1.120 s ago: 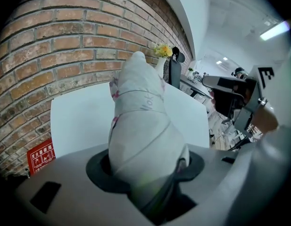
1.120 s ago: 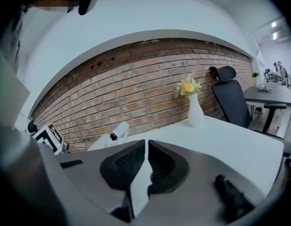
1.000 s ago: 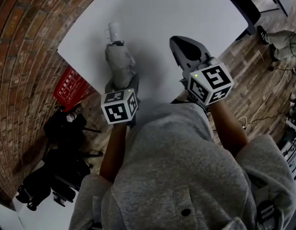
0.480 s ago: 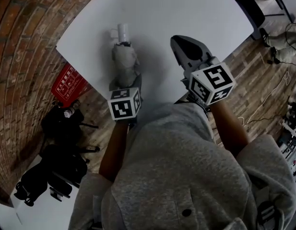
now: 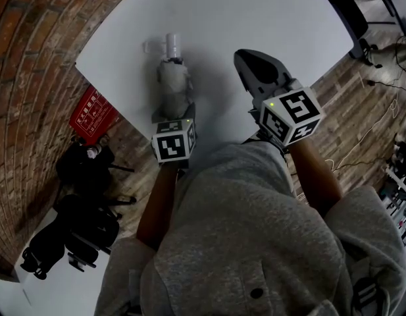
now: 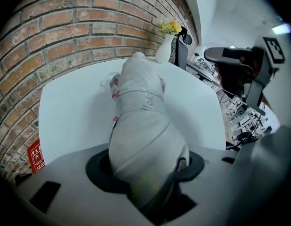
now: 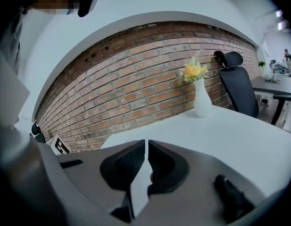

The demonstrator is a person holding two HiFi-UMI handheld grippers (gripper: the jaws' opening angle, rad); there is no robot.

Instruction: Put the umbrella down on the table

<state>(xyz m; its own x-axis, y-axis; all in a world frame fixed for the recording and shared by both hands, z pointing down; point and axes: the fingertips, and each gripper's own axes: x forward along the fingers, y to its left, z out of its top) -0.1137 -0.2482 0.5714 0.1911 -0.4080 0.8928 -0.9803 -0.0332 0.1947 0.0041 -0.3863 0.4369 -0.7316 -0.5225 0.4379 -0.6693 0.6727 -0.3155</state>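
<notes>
Left gripper point(image 5: 172, 114): clamped on folded grey fabric umbrella point(image 5: 172, 84); its white handle end points down at white table point(image 5: 268, 12), contact unclear.
Right gripper point(image 5: 251, 61): jaws together, holding nothing.
Risk: if I release while it's tilted, it may roll off the near edge.
Change: umbrella lower, closer to its shadow than a second ago.

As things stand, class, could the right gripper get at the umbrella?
Probably yes: only bare table lies between the right gripper and the umbrella, though the left gripper clamps its near end.
</notes>
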